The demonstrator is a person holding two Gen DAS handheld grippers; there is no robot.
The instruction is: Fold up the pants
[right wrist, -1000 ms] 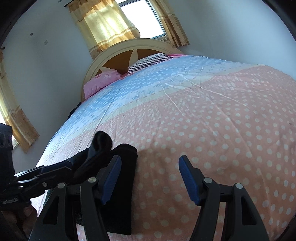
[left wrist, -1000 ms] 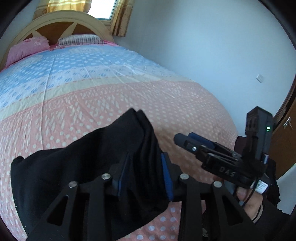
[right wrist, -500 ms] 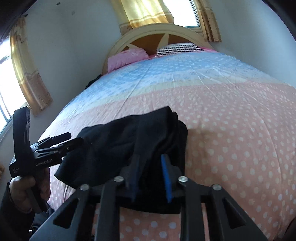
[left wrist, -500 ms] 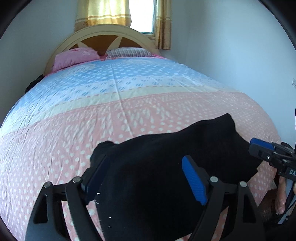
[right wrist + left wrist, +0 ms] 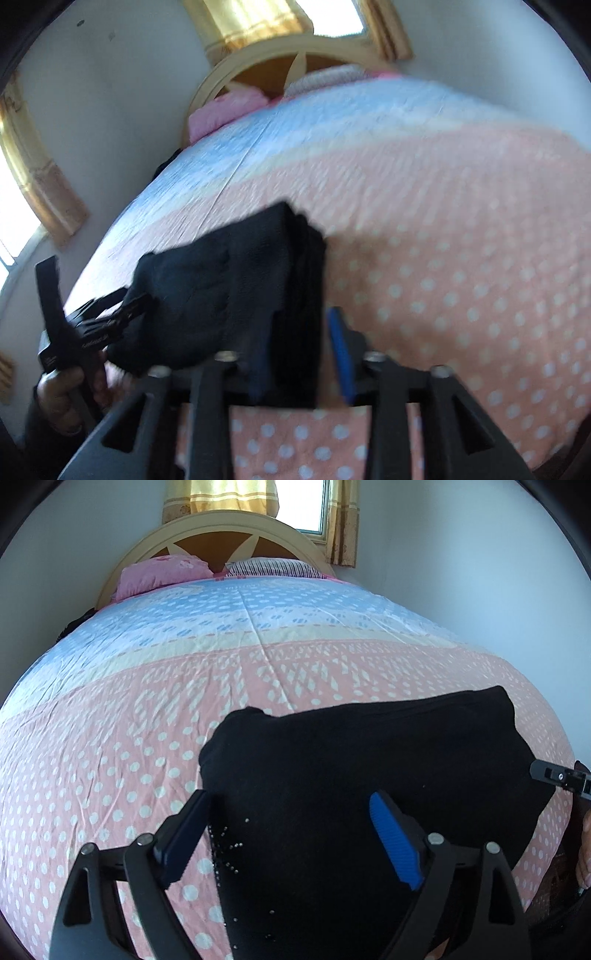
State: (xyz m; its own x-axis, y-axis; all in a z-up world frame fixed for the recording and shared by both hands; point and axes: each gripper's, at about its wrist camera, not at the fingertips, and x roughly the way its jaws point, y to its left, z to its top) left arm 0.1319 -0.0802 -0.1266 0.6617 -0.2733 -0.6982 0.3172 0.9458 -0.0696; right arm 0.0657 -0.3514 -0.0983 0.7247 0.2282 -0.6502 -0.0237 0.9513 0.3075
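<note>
Pants point(image 5: 369, 775) folded on bedspread point(image 5: 147, 701); left tool point(image 5: 284, 842) opening wide, right tool point(image 5: 299, 354) opening, seemingly around them.

Black pants point(image 5: 369, 775) lie folded into a thick, compact bundle on the pink dotted end of the bed point(image 5: 110, 757), layers stacked at one edge, with tiny pale specks along the near side.

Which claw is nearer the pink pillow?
Neither clearly: left claw and right claw both sit over the black pants at the foot end, far from the pink pillow.
</note>
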